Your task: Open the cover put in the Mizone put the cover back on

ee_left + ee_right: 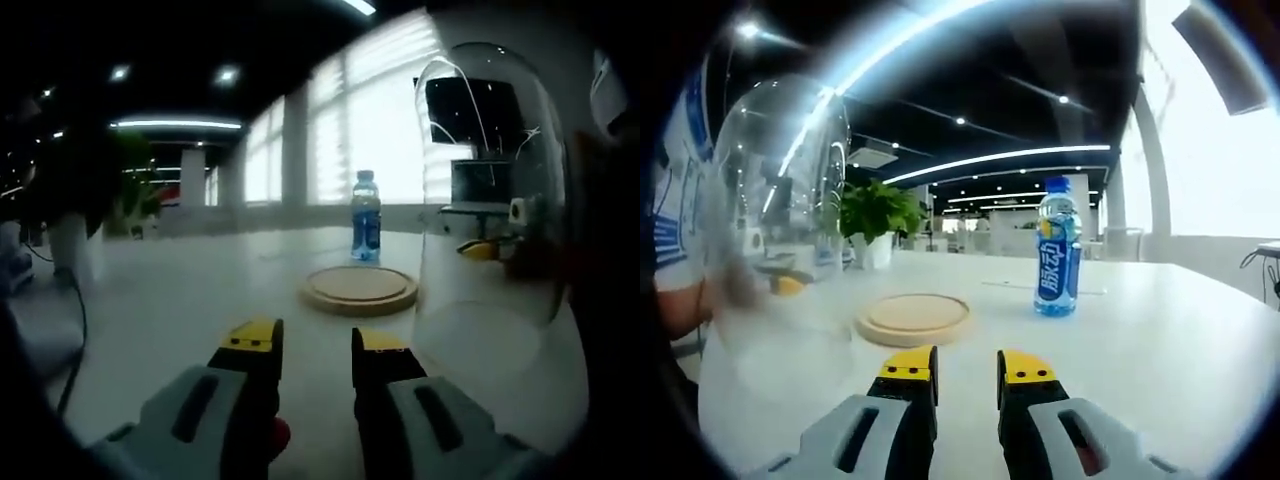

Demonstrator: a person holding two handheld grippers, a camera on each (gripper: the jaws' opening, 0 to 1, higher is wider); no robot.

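Beyond the left tool's (pixel 316 348) tips, the bottle's (pixel 366 216) label is too small to read, and the clear glass cover (pixel 490 190) off to the tool's right blurs and warps the monitor and yellow object seen through it. Left of the right tool (pixel 967 373), the same cover (pixel 775 210) is smeared by glare, veiling a person's arm behind it and running off the picture's edge.

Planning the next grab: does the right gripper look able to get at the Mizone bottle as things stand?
Probably yes. In the right gripper view the right gripper is open and holds nothing, and bare table lies between it and the upright Mizone bottle. The wooden base sits off to one side.
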